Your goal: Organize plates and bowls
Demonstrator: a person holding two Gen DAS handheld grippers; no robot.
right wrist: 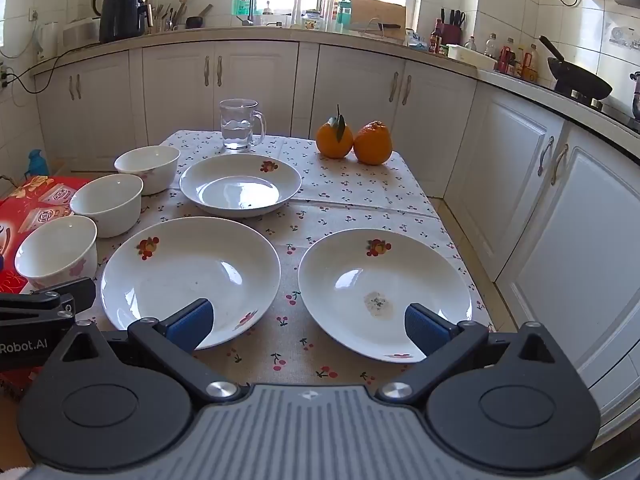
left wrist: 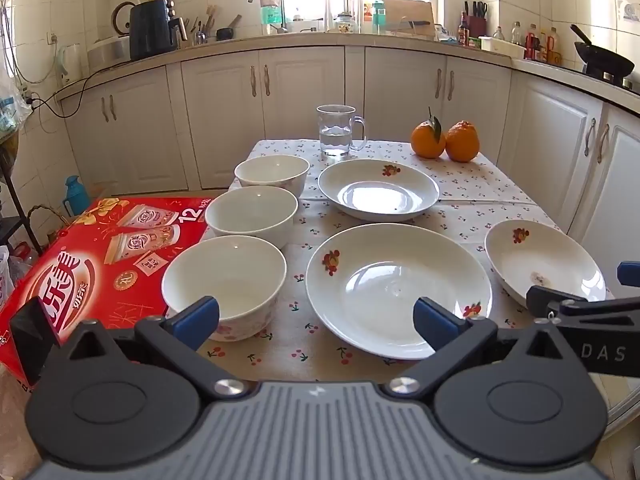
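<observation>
Three white bowls stand in a row along the table's left side: near bowl (left wrist: 224,284) (right wrist: 56,250), middle bowl (left wrist: 252,212) (right wrist: 107,202), far bowl (left wrist: 272,172) (right wrist: 147,168). Three white plates with fruit prints lie on the cloth: far plate (left wrist: 378,190) (right wrist: 240,184), near middle plate (left wrist: 398,288) (right wrist: 190,276), and right plate (left wrist: 544,264) (right wrist: 384,292) with a stain. My left gripper (left wrist: 316,320) is open and empty, above the near edge between near bowl and middle plate. My right gripper (right wrist: 308,326) is open and empty, between the two near plates.
A glass mug of water (left wrist: 338,130) (right wrist: 239,124) and two oranges (left wrist: 446,140) (right wrist: 354,140) stand at the table's far end. A red carton (left wrist: 92,260) sits left of the table. White cabinets (right wrist: 560,200) run close along the right and back.
</observation>
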